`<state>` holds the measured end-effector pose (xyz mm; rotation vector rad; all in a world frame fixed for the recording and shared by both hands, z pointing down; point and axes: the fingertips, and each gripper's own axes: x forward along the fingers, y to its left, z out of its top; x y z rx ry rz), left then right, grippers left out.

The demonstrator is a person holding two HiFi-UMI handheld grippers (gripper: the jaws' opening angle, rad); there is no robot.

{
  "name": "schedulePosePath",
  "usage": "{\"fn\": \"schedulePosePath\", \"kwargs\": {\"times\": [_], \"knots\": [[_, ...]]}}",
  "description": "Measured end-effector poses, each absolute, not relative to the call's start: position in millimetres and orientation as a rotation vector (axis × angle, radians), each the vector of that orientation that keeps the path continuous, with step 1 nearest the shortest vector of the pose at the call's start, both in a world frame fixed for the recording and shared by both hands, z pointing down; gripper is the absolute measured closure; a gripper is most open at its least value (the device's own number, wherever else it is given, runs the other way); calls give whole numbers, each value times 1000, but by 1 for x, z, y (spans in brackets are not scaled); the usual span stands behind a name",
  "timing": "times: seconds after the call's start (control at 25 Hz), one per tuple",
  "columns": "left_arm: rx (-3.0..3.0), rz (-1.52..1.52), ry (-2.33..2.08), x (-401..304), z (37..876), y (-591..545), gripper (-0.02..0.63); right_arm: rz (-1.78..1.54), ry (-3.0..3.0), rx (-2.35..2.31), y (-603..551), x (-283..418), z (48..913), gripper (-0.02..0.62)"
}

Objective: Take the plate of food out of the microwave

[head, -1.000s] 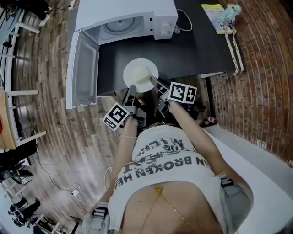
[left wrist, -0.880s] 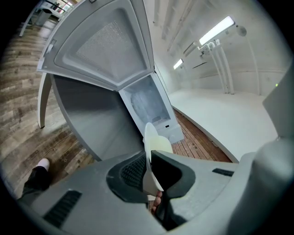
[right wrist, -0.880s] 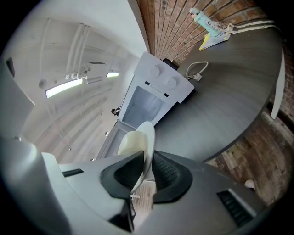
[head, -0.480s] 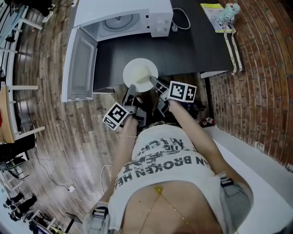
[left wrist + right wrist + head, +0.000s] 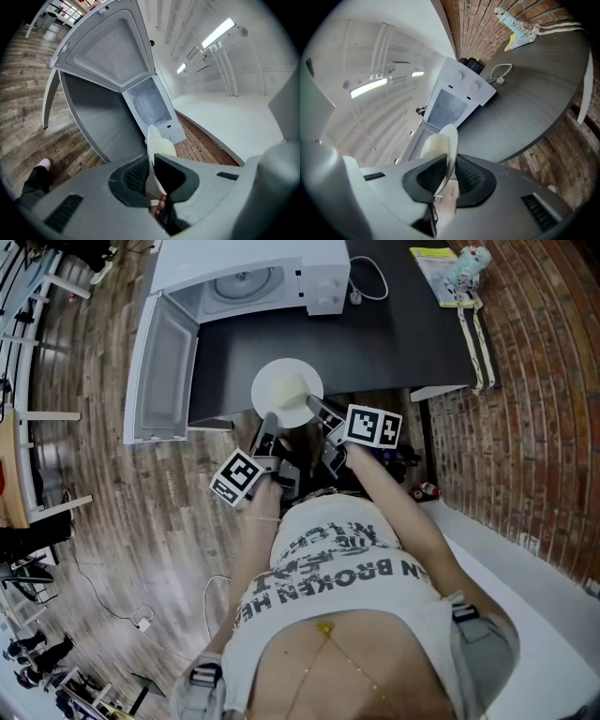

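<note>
A white plate (image 5: 287, 393) with pale food on it is held level over the near edge of the dark table (image 5: 394, 329). My left gripper (image 5: 268, 421) is shut on the plate's near left rim, and my right gripper (image 5: 317, 409) is shut on its near right rim. The left gripper view shows the plate (image 5: 157, 150) edge-on between the jaws, as does the right gripper view, with the plate (image 5: 440, 145) running up from the pads. The white microwave (image 5: 253, 277) stands at the table's far left, its door (image 5: 159, 367) swung wide open and its cavity showing only the turntable.
A white cable (image 5: 370, 282) lies on the table beside the microwave. A yellow booklet and a small toy (image 5: 455, 268) sit at the table's far right corner. Wooden floor lies left of the table, a brick-patterned floor on the right.
The plate and both grippers have barely moved. The view has shifted slightly, so the microwave and its door sit a little more to the left.
</note>
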<state>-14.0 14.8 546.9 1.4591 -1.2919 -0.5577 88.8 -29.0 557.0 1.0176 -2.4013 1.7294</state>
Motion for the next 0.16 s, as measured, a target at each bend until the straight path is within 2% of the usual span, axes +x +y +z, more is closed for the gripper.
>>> {"fn": "schedulePosePath", "kwargs": {"times": [0.16], "knots": [[1457,-558,-1295,-12,547,15,574,1730,-2401,1013,-29,91,557,540]]}}
